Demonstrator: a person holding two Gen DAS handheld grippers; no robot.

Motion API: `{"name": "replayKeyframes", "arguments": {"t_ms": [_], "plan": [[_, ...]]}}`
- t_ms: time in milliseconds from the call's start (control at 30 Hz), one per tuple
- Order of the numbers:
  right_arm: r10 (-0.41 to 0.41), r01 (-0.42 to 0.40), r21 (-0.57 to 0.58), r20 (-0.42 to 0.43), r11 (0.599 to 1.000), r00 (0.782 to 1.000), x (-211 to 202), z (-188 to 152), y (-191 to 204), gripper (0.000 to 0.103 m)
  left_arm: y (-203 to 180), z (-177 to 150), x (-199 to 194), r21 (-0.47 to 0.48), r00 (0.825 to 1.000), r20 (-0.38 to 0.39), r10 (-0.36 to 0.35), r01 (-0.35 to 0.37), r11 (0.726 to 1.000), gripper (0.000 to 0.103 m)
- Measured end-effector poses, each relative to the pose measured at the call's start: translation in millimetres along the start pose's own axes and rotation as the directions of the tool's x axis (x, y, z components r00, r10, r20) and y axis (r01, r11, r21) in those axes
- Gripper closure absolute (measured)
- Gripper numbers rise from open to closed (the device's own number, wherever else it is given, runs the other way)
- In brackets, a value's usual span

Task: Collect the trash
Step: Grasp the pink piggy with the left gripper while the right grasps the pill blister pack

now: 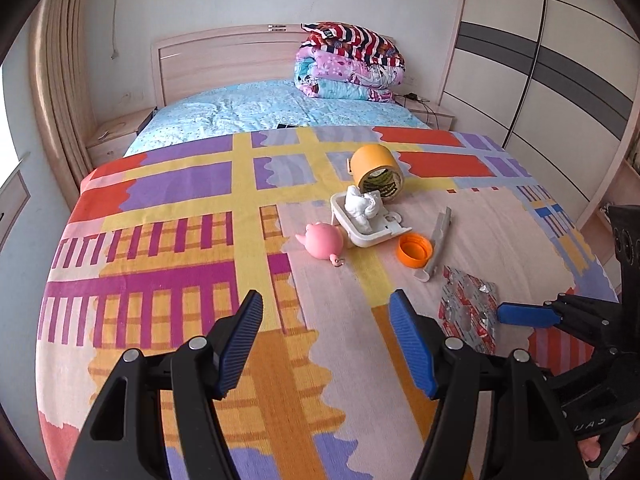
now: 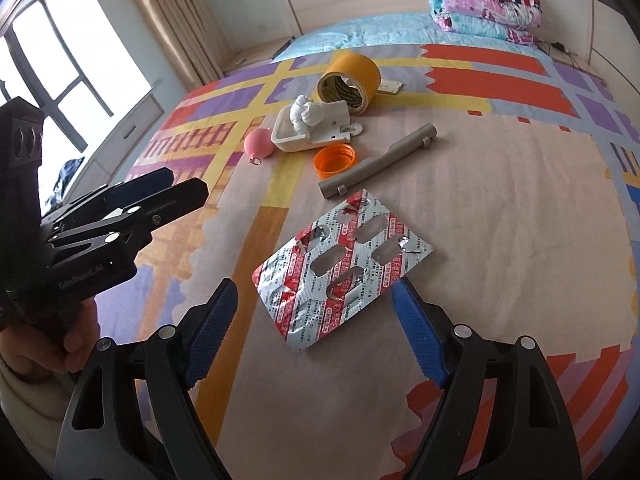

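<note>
Nothing looks collected yet — the right gripper (image 2: 312,328), wide open and empty, straddles the spent blister pack (image 2: 340,268), while the left gripper (image 1: 326,344) hangs open, empty, near the bedspread (image 1: 160,240) — wadded tissue (image 1: 362,204) and orange cap (image 1: 414,250) wait farther off

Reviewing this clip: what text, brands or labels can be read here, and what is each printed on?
"Gen Robot.AI", roughly; faint: left gripper body.
"UAS"-like letters, partly cut off: right gripper body.
Red and black print on the blister pack: too small.
Black print inside the tape roll: blurred.
</note>
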State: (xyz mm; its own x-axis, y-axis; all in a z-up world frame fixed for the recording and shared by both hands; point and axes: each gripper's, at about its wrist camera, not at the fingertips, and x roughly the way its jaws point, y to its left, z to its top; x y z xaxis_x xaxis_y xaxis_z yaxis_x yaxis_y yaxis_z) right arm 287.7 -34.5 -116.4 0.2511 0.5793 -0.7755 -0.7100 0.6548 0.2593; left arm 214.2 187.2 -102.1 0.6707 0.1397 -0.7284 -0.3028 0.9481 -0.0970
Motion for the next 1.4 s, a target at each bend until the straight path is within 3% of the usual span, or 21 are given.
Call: {"name": "replayKeyframes", "arguments": {"t_ms": [267, 500, 600, 767, 867, 933, 1400], "plan": [[-0.062, 0.063, -0.019, 0.025, 0.998, 0.998, 9.8, 12.3, 4.7, 0.022, 6.6, 18.3, 27.3, -0.020, 1.000, -0.023, 0.006, -0.006, 1.000, 0.040], [-0.174, 0.180, -0.086, 0.071, 0.980, 0.982, 17.3, 11.2, 15.6, 0.022, 11.6, 27.8, 48.5, -0.028, 0.999, -0.041, 0.023, -0.025, 0.999, 0.040], [-0.200, 0.209, -0.115, 0.083, 0.971, 0.976, 18.0, 8.4, 17.5, 0.023, 15.5, 29.7, 57.5, -0.045, 0.998, -0.055, 0.019, -0.022, 0.999, 0.048], [-0.211, 0.222, -0.118, 0.096, 0.968, 0.973, 15.0, 5.5, 14.9, 0.023, 16.0, 34.0, 65.5, -0.063, 0.998, -0.060, -0.014, 0.010, 0.998, 0.060], [-0.233, 0.244, -0.114, 0.106, 0.963, 0.967, 12.1, 4.9, 11.8, 0.037, 13.9, 35.8, 68.1, -0.060, 0.998, -0.060, -0.037, 0.033, 0.998, 0.069], [-0.220, 0.231, -0.108, 0.103, 0.967, 0.970, 12.1, 5.7, 9.8, 0.041, 12.5, 35.9, 67.7, -0.057, 0.998, -0.060, -0.031, 0.027, 0.998, 0.069], [-0.175, 0.189, -0.111, 0.121, 0.976, 0.977, -10.0, -6.0, 10.8, 0.043, 4.7, 22.1, 23.9, -0.043, 1.000, -0.015, -0.015, 0.014, 0.999, 0.069]]}}
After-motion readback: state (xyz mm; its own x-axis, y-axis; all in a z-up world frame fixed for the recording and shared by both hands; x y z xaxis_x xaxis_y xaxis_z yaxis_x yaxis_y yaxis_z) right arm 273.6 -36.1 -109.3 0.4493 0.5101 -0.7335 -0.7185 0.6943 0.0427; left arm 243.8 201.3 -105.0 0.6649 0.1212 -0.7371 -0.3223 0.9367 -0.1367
